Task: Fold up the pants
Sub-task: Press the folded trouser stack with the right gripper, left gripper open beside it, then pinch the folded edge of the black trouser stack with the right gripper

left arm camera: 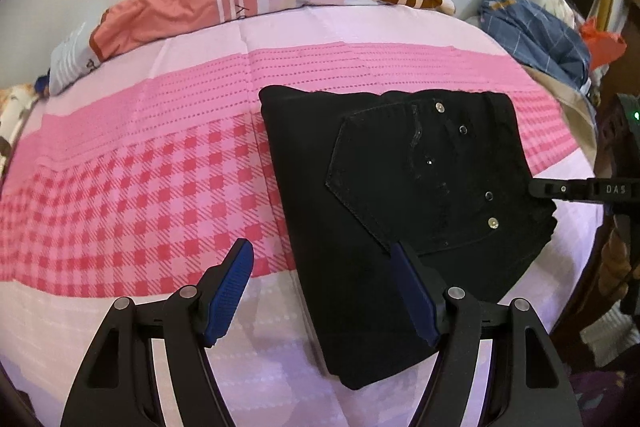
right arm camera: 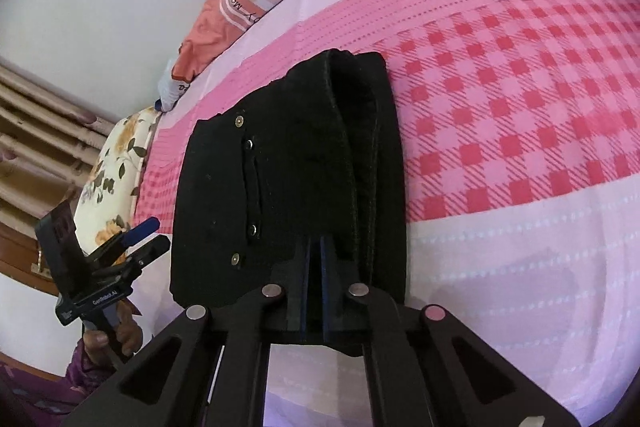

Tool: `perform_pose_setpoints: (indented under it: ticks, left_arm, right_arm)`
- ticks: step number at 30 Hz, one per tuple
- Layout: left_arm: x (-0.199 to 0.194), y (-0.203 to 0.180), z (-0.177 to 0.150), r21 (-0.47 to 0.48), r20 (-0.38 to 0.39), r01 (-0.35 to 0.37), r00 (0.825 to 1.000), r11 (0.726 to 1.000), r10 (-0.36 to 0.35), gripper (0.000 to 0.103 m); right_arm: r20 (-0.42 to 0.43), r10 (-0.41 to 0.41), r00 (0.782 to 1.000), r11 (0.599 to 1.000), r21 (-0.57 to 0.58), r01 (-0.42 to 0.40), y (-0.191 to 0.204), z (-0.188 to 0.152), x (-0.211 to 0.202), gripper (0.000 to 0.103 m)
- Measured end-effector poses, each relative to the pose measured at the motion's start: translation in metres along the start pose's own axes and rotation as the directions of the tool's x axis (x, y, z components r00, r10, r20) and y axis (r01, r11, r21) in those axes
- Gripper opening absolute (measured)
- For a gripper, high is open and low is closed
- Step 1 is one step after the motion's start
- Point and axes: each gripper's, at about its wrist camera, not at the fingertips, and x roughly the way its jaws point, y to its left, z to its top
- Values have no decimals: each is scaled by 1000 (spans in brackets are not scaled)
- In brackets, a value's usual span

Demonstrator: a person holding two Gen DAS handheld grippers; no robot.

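Pants (left arm camera: 400, 211), black and already folded into a compact stack, are lying on the pink checked bedspread (left arm camera: 132, 187). Right gripper (right arm camera: 316, 267) is pinching the stack's near edge with fingers closed on the cloth, likely steadying it. Left gripper (left arm camera: 320, 283) is hovering with fingers spread wide, holding nothing, beside the bundle.
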Motion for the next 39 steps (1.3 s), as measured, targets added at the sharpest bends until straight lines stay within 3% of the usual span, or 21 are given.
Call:
perform_pose_setpoints:
  ticks: [2, 4, 8, 10, 14, 17, 19, 24, 28, 39]
  left_arm:
    - [1, -1, -1, 13, 0, -21, 1000, 1000, 21, 73]
    - [1, -1, -1, 18, 2, -26, 1000, 1000, 26, 74]
    - [2, 0, 0, 17, 2, -34, 999, 999, 34, 74]
    - [2, 0, -1, 17, 3, -38, 999, 999, 38, 75]
    - [3, 0, 0, 21, -4, -47, 999, 999, 47, 75]
    - [3, 4, 0, 12, -7, -45, 999, 999, 45, 75]
    - [2, 7, 2, -3, -4, -37, 999, 999, 37, 75]
    - [-1, 12, 3, -30, 3, -20, 1000, 999, 20, 78]
    - [2, 13, 3, -32, -15, -22, 1000, 999, 21, 78]
    - [3, 10, 0, -28, -29, -23, 999, 999, 22, 78]
  right_arm:
    - [12, 4, 1000, 1000, -2, -4, 2, -1, -3, 2]
    - [34, 26, 999, 1000, 13, -26, 3, 0, -9, 11]
    - [84, 23, 996, 999, 36, -26, -2, 4, -23, 16]
    - [95, 23, 995, 998, 63, -29, -7, 6, -26, 24]
    - [99, 113, 989, 989, 82, -121, -5, 2, -33, 24]
    - [88, 287, 954, 937, 183, -299, -15, -12, -40, 25]
    - [98, 348, 932, 892, 272, -361, -26, -24, -41, 24]
    - [133, 402, 906, 795, 439, -418, -52, -54, -34, 25]
    - [125, 441, 889, 754, 485, -443, -53, -62, -22, 25]
    - [111, 382, 917, 766, 517, -382, -45, -43, 4, 36]
